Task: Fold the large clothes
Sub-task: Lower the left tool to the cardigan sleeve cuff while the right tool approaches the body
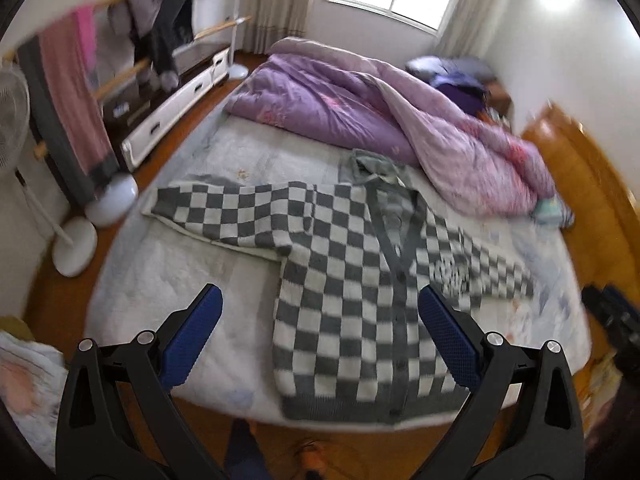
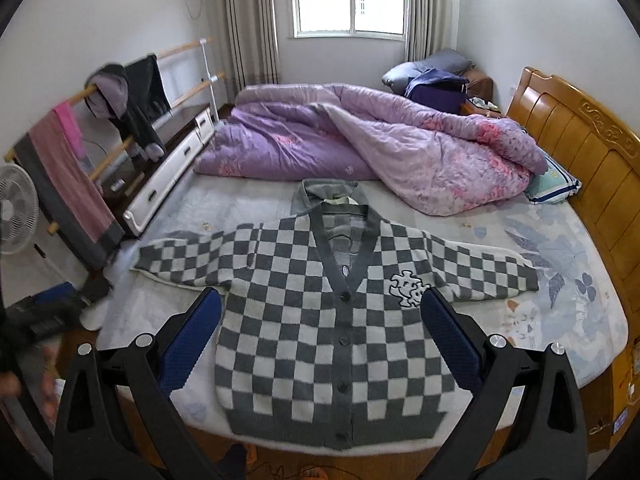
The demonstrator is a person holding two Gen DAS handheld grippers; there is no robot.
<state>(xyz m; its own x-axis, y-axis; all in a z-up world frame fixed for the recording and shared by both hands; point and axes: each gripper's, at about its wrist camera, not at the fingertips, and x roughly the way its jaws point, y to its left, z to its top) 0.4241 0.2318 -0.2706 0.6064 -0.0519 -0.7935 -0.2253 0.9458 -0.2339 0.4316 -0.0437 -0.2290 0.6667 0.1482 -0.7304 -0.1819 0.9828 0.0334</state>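
Note:
A grey-and-white checkered cardigan [image 2: 320, 320] lies flat and buttoned on the bed, both sleeves spread out, hem at the near edge. The left wrist view shows the same cardigan [image 1: 352, 304] slightly right of centre. My left gripper [image 1: 320, 300] hangs open above the bed's near edge, over the cardigan's left side, holding nothing. My right gripper [image 2: 322, 300] is open too, hovering above the cardigan's lower body with its blue fingers [image 2: 448, 332] apart. A grey garment [image 2: 332, 196] peeks out from under the collar.
A crumpled purple quilt [image 2: 360, 148] fills the far half of the bed [image 2: 560, 300]. A wooden headboard [image 2: 580, 152] stands on the right. Left of the bed are a clothes rack [image 2: 100, 128], a white fan [image 2: 16, 208] and a low cabinet [image 2: 172, 168]. Feet show by the floor.

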